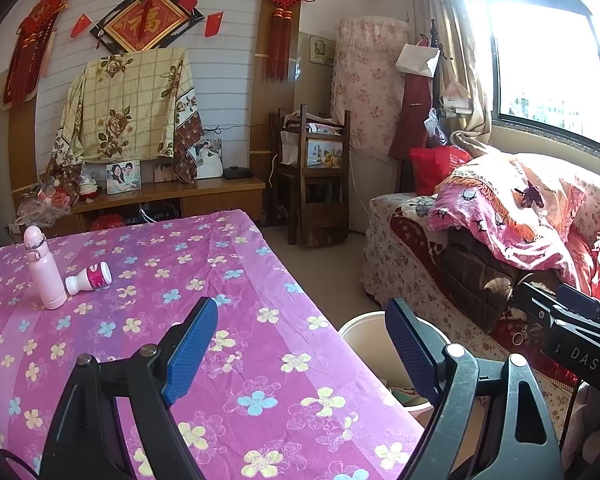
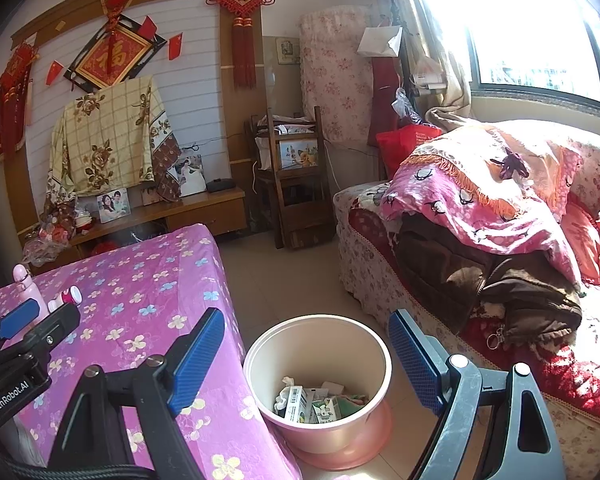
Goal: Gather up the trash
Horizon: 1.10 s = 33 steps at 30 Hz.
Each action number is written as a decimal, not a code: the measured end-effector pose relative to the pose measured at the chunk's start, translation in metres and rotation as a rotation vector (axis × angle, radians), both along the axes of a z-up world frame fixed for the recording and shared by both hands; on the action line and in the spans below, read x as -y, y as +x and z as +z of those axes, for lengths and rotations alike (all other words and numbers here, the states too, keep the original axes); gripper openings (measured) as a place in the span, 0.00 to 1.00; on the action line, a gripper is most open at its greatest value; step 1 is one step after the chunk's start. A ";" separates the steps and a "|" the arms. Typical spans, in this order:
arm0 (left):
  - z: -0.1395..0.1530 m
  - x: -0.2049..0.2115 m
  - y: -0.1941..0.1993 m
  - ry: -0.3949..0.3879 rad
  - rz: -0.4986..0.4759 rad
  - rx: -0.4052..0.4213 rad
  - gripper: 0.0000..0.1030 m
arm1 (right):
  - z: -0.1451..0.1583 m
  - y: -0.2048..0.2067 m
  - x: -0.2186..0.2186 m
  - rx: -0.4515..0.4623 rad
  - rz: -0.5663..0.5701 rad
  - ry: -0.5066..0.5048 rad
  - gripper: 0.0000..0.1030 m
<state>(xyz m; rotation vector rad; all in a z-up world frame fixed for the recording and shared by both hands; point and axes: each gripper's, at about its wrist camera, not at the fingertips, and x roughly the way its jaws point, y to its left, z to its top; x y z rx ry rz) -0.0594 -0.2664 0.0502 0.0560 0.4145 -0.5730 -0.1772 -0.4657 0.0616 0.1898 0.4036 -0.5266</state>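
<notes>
Left wrist view: the left gripper (image 1: pixel 300 352) hangs over the table (image 1: pixel 228 304) edge, jaws wide apart with nothing between them. A small bottle (image 1: pixel 89 277) lies on its side on the cloth, touching an upright pink flask (image 1: pixel 44 270), well ahead to the left. The bin (image 1: pixel 364 332) shows past the table edge.

Right wrist view: the right gripper (image 2: pixel 306 364) is spread wide and empty above the bin (image 2: pixel 260 356), which stands on the floor beside the table (image 2: pixel 160 280) and holds cartons and paper. The bottle (image 2: pixel 66 298) lies far left by the flask (image 2: pixel 26 284)
</notes>
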 end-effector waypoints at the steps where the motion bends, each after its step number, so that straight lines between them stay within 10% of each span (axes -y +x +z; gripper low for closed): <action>1: 0.000 0.000 0.000 0.000 0.001 -0.002 0.84 | 0.000 -0.001 0.000 0.000 0.000 0.000 0.84; 33: -0.015 0.003 0.003 0.007 -0.019 -0.038 0.84 | -0.011 0.007 0.000 -0.026 0.005 0.009 0.84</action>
